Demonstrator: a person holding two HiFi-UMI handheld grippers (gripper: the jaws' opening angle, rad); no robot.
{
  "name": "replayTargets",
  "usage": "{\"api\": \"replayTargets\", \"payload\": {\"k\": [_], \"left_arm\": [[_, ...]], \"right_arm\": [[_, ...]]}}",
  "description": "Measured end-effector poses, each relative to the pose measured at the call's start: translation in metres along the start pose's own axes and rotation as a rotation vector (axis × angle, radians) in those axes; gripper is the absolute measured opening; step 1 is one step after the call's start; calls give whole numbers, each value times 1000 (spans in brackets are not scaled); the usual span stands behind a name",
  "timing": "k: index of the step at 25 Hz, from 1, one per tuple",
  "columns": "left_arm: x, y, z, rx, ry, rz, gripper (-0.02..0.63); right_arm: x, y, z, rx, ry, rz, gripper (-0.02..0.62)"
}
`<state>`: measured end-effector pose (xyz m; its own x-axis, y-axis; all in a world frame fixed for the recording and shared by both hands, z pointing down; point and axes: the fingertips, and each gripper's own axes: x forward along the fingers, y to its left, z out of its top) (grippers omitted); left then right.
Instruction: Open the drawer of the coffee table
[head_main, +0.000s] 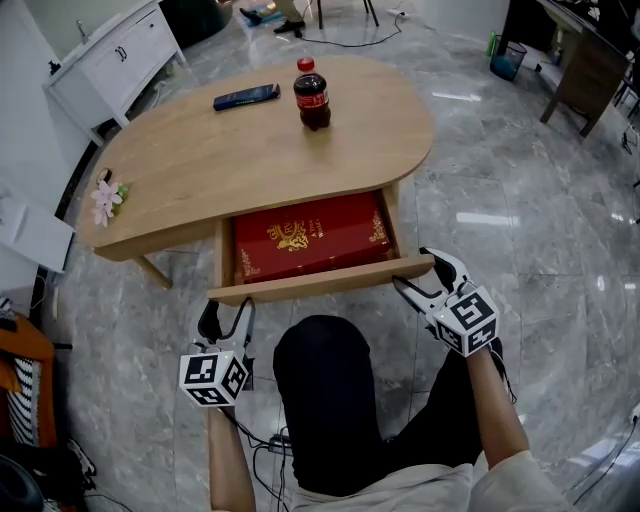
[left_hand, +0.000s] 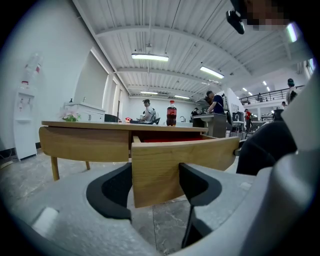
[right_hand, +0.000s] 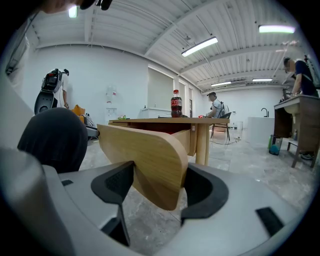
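The light wooden coffee table (head_main: 200, 160) has its drawer (head_main: 320, 280) pulled out toward me, and a red box with gold print (head_main: 310, 235) lies inside. My left gripper (head_main: 228, 310) is at the left end of the drawer front (left_hand: 155, 170), whose board fills the gap between the pads (left_hand: 112, 192). My right gripper (head_main: 425, 275) holds the rounded right end of the drawer front (right_hand: 150, 160), which sits between its jaws. The left gripper (left_hand: 156, 185) and right gripper (right_hand: 159, 185) both look shut on the board.
A cola bottle (head_main: 312, 95), a dark phone (head_main: 246, 97) and pink flowers (head_main: 105, 198) sit on the tabletop. A white cabinet (head_main: 115, 60) stands at the far left. My dark-trousered knee (head_main: 330, 400) is just below the drawer, over grey marble floor (head_main: 540, 220).
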<state>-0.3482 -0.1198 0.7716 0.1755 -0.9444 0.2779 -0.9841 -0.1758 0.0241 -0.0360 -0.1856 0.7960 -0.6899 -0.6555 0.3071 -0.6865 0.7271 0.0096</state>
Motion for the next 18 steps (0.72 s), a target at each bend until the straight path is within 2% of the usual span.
{"api": "replayTargets", "payload": {"k": [8,18], "left_arm": [[-12,-4,-5,-5,11,-1,284],[-14,-5,-25,-8,66,-4,284]], "right_arm": [[-11,10,-4,-7,-1,4,314],[-9,16,-24,-10,60,27,314]]}}
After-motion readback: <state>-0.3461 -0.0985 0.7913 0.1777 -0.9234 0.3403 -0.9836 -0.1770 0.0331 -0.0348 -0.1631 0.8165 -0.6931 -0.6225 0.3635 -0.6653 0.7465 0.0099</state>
